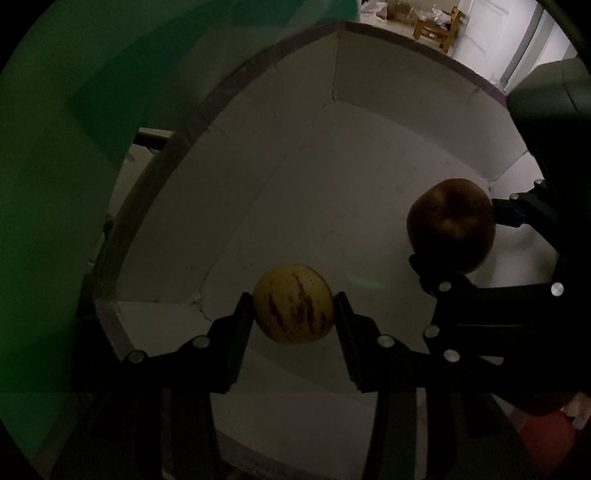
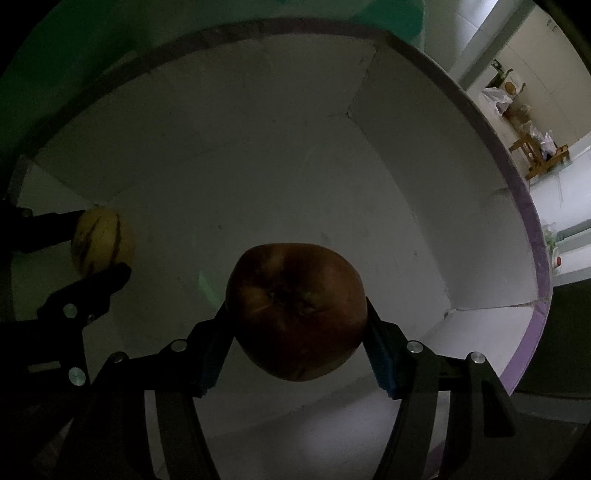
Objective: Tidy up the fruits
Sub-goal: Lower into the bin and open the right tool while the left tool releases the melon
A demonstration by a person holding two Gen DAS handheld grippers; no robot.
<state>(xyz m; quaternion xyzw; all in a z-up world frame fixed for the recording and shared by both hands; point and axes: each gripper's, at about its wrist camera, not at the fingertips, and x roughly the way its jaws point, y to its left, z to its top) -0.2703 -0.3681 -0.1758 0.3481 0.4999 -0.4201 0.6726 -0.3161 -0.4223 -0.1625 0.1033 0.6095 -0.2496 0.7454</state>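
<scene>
Left gripper (image 1: 294,308): clamped on a small yellow fruit with brownish-purple streaks (image 1: 293,304), pads pressing both its sides, pointing steeply down into the box.
Right gripper (image 2: 297,319): squeezing a dark red apple (image 2: 297,312) between its blue-padded fingers (image 2: 382,363), blossom end facing the camera, so that hand is full too.
Where the fruit sits: both pieces hang inside the box, above its floor, each in its own tongs. Can't tell if either one touches the bottom yet.
Side by side: in the left wrist view the apple (image 1: 451,225) and the right gripper (image 1: 456,243) show up to the right of the streaked fruit, near but apart.
Box (image 2: 480,122): big white container with white inner walls and a purplish taped rim. Apart from the two gripped fruits, nothing is visible in it.
Around the box: green surface (image 1: 55,147) along the left edge.
Further off: bright room with a wooden chair (image 1: 439,27) and a white door (image 1: 491,33). Pretty dim overall, so details are mushy.
</scene>
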